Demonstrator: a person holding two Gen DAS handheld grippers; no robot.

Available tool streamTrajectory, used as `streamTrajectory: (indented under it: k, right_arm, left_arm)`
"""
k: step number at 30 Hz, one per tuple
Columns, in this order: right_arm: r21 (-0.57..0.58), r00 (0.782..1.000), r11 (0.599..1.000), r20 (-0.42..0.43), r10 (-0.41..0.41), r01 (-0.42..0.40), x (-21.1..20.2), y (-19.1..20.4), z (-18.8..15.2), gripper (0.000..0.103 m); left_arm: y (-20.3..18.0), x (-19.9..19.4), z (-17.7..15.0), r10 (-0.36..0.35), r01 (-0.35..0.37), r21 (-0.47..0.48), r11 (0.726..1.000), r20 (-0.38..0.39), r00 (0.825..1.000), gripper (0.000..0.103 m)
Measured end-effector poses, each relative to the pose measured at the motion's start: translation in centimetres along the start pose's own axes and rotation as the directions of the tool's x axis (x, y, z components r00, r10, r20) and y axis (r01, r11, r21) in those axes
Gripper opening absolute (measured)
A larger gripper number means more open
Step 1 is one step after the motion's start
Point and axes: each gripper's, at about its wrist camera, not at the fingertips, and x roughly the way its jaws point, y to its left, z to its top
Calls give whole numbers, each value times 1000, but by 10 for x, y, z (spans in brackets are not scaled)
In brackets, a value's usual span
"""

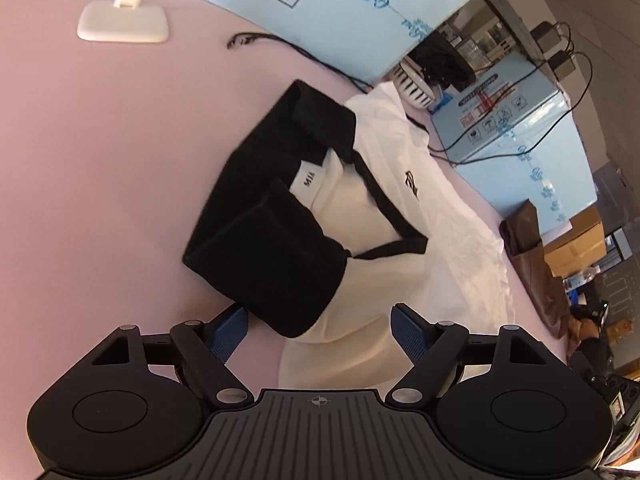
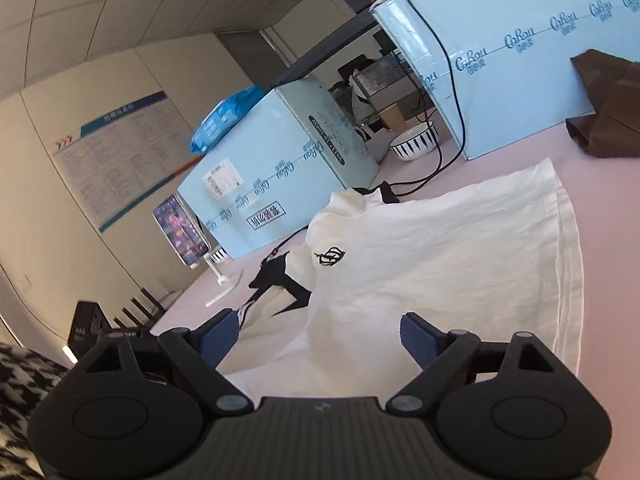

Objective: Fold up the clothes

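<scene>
Now | white T-shirt (image 1: 404, 216) with black sleeves and neck trim lies part-folded on the pink table (image 1: 100, 160), just ahead of both tools | left hand-held gripper (image 1: 318, 330) spread wide, nothing pinched, above a folded black sleeve (image 1: 276, 276) | right hand-held gripper (image 2: 316, 338) likewise spread and empty over the soft, creased white cloth.
</scene>
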Motion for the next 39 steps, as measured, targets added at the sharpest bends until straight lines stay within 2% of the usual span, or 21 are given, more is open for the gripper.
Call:
streamTrajectory:
  k: [2,6,11,13,14,15,17,19,20,21,24,26,28,30,31,32,33,34,36,39]
  right_arm:
    - [2,1000,1000,-20,5,-5,4,3,-2,90]
    - [16,999,999,-35,32,-32,4,8,-3,90]
    - [-141,996,989,-88,29,-41,12,35,-4,90]
    - [-156,991,985,-124,54,-73,21,42,-6,90]
    - [-150,988,984,-135,71,-91,25,43,-6,90]
    - [-143,987,984,-142,81,-102,27,43,-7,90]
    - [-129,984,985,-152,94,-114,32,44,-9,90]
    - [-121,980,984,-164,109,-129,37,45,-10,90]
    - [-122,979,983,-170,114,-135,38,46,-11,90]
    - [-124,978,982,-175,117,-140,39,46,-11,90]
    - [-115,976,984,-182,116,-139,43,43,-12,90]
    - [-99,976,985,-181,120,-139,45,41,-12,90]
    - [-81,974,986,-183,130,-147,48,37,-12,90]
    - [-72,973,985,-187,139,-154,50,36,-12,90]
    - [-71,972,985,-189,139,-155,51,36,-12,90]
    - [-73,972,986,-193,137,-153,54,36,-13,90]
    - [-71,971,985,-195,140,-156,55,35,-14,90]
    - [-66,969,984,-198,147,-163,56,34,-14,90]
    - [-58,966,982,-203,162,-177,58,32,-15,90]
    - [-30,964,982,-201,176,-186,61,29,-18,90]
  left_arm:
    - [-6,5,0,-11,11,23,1000,10,1000,93]
    - [-10,9,-2,-9,7,42,999,45,999,91]
    - [-7,2,-4,-19,19,19,1000,23,1000,82]
    - [-3,-1,-3,-19,20,-9,1000,14,1000,64]
    - [0,-2,-3,-13,14,-26,1000,15,1000,45]
    - [4,-2,-4,-12,13,-43,999,17,1000,37]
    - [11,-4,-6,-16,17,-77,997,19,1000,35]
    - [19,-8,-7,-49,50,-113,992,16,999,27]
    - [22,-14,-8,-61,63,-124,990,25,998,20]
    - [24,-20,-10,-58,63,-124,990,45,997,18]
    - [27,-38,-13,-67,75,-118,990,74,995,16]
    - [31,-44,-16,-57,62,-128,990,43,997,16]
    - [38,-45,-21,-2,-2,-148,989,-21,1000,18]
    - [49,-51,-23,-40,28,-186,982,-58,997,33]
    - [55,-55,-24,-73,57,-208,976,-71,995,44]
    - [57,-59,-25,-108,89,-211,973,-79,991,68]
    - [54,-64,-27,-130,114,-171,979,-85,988,81]
    - [48,-68,-29,-140,130,-107,986,-91,986,83]
    - [35,-65,-33,-146,147,-3,989,-127,981,93]
    - [27,-44,-38,-164,169,16,985,-175,971,96]
